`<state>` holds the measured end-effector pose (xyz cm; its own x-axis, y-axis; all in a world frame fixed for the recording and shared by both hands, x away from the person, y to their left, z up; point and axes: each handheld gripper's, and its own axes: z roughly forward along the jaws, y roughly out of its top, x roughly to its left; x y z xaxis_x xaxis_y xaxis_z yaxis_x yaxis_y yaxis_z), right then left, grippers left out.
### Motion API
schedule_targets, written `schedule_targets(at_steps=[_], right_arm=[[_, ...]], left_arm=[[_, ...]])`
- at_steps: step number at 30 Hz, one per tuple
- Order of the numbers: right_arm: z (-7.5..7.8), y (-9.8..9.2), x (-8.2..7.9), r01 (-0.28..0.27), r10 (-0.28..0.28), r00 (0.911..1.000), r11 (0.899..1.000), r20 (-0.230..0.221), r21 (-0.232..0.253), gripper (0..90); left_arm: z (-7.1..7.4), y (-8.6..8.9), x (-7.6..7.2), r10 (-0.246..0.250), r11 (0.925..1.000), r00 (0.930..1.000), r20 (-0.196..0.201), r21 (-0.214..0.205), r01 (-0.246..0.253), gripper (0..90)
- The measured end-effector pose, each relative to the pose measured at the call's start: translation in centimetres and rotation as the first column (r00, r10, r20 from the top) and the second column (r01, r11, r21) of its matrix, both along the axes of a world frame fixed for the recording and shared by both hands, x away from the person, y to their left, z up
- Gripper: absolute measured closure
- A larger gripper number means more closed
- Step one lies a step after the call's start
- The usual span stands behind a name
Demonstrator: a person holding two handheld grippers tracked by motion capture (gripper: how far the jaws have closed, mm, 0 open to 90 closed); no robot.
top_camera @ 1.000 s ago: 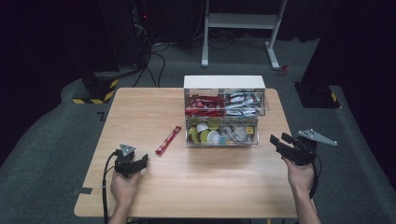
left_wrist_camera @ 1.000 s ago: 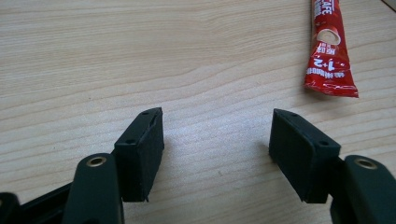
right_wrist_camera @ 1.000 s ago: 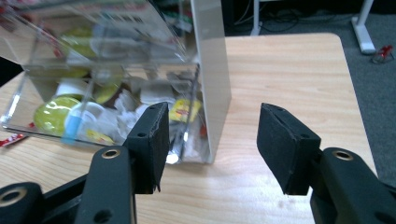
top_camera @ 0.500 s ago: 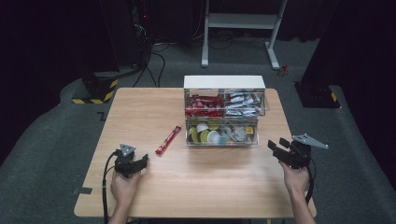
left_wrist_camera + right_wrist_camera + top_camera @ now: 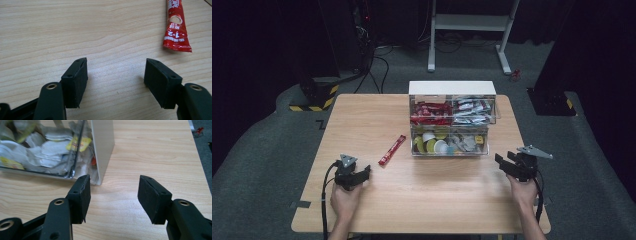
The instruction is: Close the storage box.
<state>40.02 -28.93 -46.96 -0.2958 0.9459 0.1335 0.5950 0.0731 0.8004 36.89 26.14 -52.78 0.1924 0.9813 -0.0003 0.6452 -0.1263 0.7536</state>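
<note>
A red sachet (image 5: 392,149) lies flat on the wooden table (image 5: 422,200), left of a clear two-tier organizer (image 5: 452,120). My left gripper (image 5: 364,172) rests low at the front left, open and empty; in the left gripper view (image 5: 116,72) the sachet (image 5: 175,27) lies ahead to the upper right, apart from the jaws. My right gripper (image 5: 501,162) is at the front right, open with nothing between its jaws. In the right gripper view (image 5: 113,192) the organizer's near corner (image 5: 102,150) stands just ahead to the left.
The organizer's upper tier holds red and silver sachets, the lower one round capsules and packets (image 5: 447,145). Bare wood runs along the table's front. Dark floor, cables and a white stand (image 5: 472,30) lie beyond the far edge.
My right gripper has sunk toward the table at the front right, with its jaws as wide apart as before. The left gripper and the red sachet have stayed where they were.
</note>
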Motion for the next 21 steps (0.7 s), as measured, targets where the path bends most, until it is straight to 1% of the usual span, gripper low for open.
schedule_targets(at_steps=[8, 16, 19, 21], right_arm=[[-1.1, 0.6, 0.9, 0.01, -0.011, 0.9994, 0.999, -0.032, -0.052, 43.7], [-2.3, 0.8, 1.7, 0.021, -0.026, 0.9972, 0.998, -0.07, -0.067, 43.8], [-2.6, 0.9, 2.0, 0.02, -0.027, 0.9964, 0.997, -0.081, -0.081, 44.0], [-2.8, 1.0, 2.1, 0.024, -0.031, 0.9958, 0.996, -0.086, -0.082, 44.0]], left_arm=[[0.0, 0.0, 0.0, -0.001, 1.0, 1.0, 0.0, 0.001, 0.001, 35.7], [0.0, 0.0, 0.0, -0.001, 1.0, 1.0, 0.0, 0.0, 0.001, 35.7], [0.0, 0.0, 0.0, -0.001, 1.0, 1.0, 0.0, 0.0, 0.001, 35.7], [0.0, 0.0, 0.0, -0.001, 1.0, 1.0, 0.0, -0.001, 0.001, 35.6]])
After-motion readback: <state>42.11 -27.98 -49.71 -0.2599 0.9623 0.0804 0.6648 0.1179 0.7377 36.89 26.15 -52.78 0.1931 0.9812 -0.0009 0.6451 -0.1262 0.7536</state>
